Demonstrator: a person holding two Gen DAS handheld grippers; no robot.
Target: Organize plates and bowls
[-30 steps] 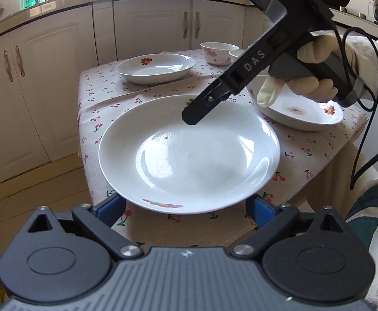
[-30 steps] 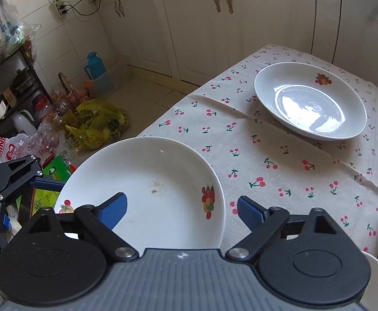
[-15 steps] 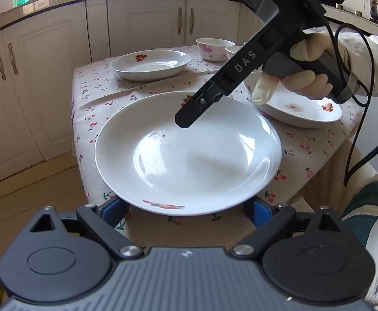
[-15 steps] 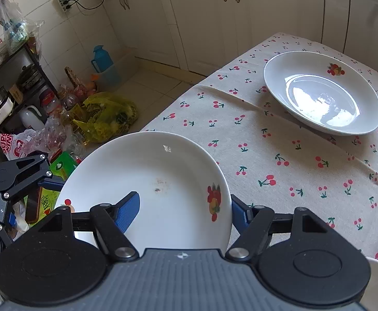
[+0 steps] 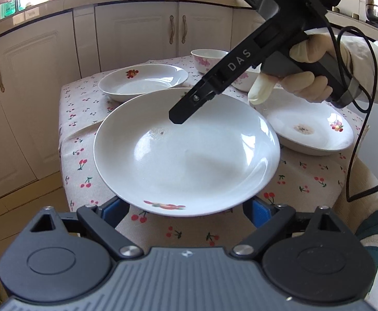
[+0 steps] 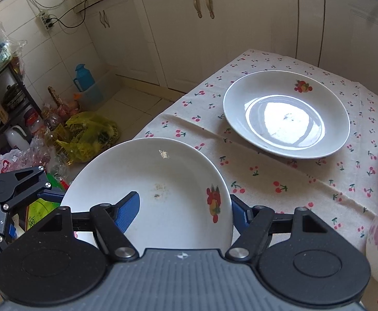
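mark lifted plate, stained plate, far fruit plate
lifted plate (image 5: 189, 155): left wrist view, bare center of basin.
stained plate (image 5: 303, 129): left wrist view, brown stain.
far fruit plate (image 6: 285, 119): right wrist view, shiny center.

Blue thermos (image 6: 83, 77) beside yellow bag (image 6: 90, 134)

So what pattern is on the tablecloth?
Small red cherries with green stems on a pale tablecloth; clearest in the right wrist view.
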